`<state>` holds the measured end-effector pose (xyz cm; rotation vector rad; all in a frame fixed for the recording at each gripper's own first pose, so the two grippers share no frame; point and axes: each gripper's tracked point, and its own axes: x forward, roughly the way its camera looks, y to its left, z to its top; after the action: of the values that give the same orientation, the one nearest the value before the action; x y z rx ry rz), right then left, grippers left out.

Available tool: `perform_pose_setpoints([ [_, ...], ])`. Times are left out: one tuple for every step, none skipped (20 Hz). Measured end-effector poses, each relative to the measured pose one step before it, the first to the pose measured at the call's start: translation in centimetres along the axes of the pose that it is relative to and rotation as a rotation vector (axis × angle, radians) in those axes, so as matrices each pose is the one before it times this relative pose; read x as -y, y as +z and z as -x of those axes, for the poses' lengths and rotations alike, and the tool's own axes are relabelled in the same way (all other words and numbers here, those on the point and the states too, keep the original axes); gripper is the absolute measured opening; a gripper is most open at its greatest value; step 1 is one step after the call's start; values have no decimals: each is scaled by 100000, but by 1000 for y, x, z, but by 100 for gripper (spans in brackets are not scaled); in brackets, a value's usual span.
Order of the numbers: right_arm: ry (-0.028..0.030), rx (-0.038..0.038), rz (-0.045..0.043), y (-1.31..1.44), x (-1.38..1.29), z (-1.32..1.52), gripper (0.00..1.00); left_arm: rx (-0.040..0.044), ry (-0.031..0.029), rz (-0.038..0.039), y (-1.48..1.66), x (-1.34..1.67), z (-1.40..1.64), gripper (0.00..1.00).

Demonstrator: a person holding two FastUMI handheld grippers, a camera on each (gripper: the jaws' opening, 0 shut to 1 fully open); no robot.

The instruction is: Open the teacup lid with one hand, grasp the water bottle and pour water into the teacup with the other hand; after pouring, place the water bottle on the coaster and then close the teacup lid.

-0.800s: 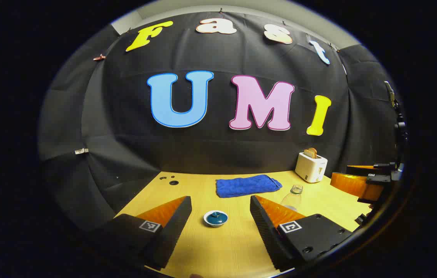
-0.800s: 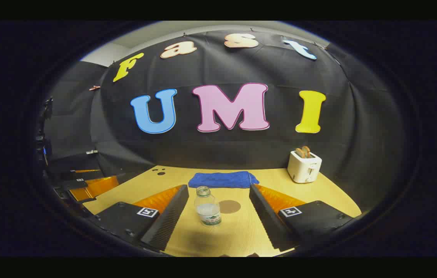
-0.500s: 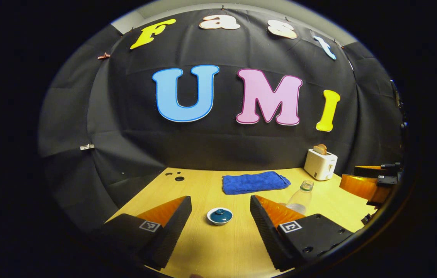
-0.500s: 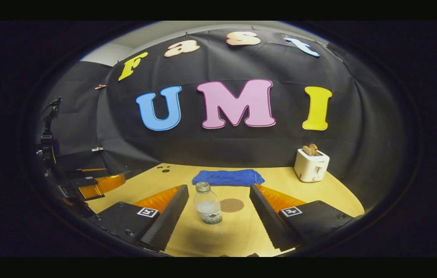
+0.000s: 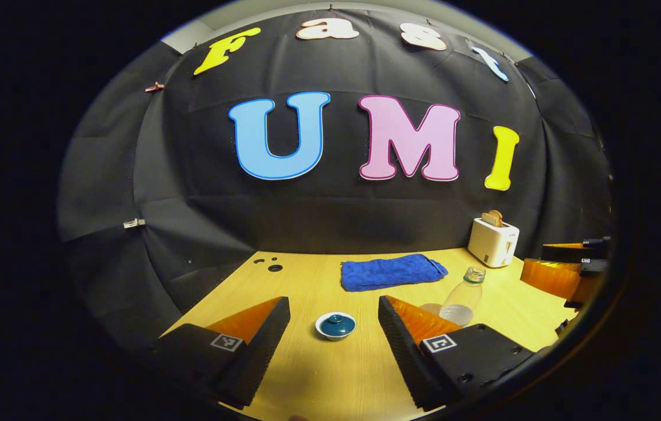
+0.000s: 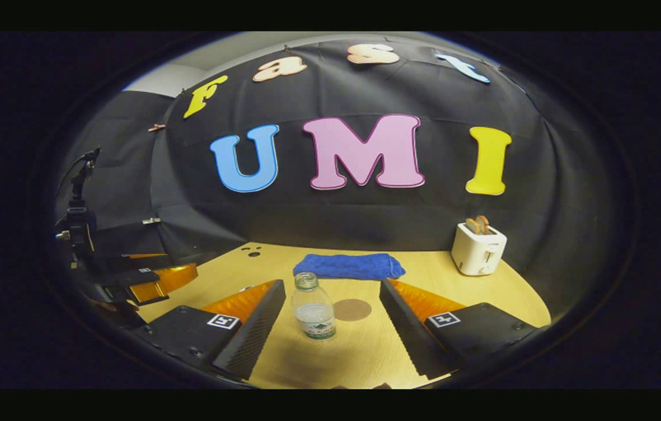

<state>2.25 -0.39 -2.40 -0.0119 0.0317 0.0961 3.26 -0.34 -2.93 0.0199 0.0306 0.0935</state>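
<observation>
A white teacup with a dark teal lid sits on the wooden table, straight ahead between the fingers of my open left gripper, a short way beyond the tips. A clear, uncapped water bottle with a little water stands upright ahead of my open right gripper, nearer its left finger. The same bottle appears at the right in the left gripper view. A round brown coaster lies just right of the bottle. Neither gripper holds anything.
A folded blue towel lies at the back of the table. A white toaster with toast stands at the back right. Small holes mark the table's far left. The other gripper sits at the left edge.
Both grippers have drifted slightly forward and tilted; the teacup and bottle sit a bit higher and closer in their views. Nothing on the table has moved.
</observation>
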Motion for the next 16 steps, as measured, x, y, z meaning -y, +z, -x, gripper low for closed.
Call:
perform_pose_setpoints([
  [354,-431,21,-256,-33,4,100,-212,-454,463,-51,157,-159,96],
  [230,-385,353,-92,93,-148,100,-223,-649,661,-249,77,-159,96],
  [163,-154,235,-286,88,-186,100,-256,-848,519,125,113,-308,96],
  [151,-293,26,-101,78,-134,100,-223,-738,231,-286,215,-290,96],
  [201,-450,-109,-231,-7,-117,100,-456,-635,-253,-94,154,-481,96],
  [153,-629,-127,-201,68,-267,100,-510,-789,-161,-478,107,-593,96],
  [194,-404,-66,-371,-43,-214,100,-1437,-1544,-84,-641,202,-847,96],
  [129,-457,-38,-327,-46,-219,100,-1725,121,-409,-760,-65,-684,96],
  [228,-775,27,-521,-79,-167,100,-1683,1039,96,-732,-329,-747,96],
  [395,-781,11,-285,-172,-143,100,-890,-82,1088,-669,-223,-807,96],
  [312,-317,19,-247,-224,-82,100,-508,-267,1290,-338,-141,-723,95],
  [267,-380,125,-321,-133,-48,100,-498,369,806,-424,-185,-624,96],
  [304,-545,284,-338,-176,-45,100,-70,990,212,-200,-438,-765,95],
  [366,-801,586,-433,-162,-76,100,397,263,-61,-200,-474,-894,96],
  [488,-265,1159,-363,-186,-33,100,-27,-476,91,-125,-196,-1028,96],
  [222,-194,1362,-412,-161,62,100,-461,-1067,491,-505,-24,-1067,95],
])
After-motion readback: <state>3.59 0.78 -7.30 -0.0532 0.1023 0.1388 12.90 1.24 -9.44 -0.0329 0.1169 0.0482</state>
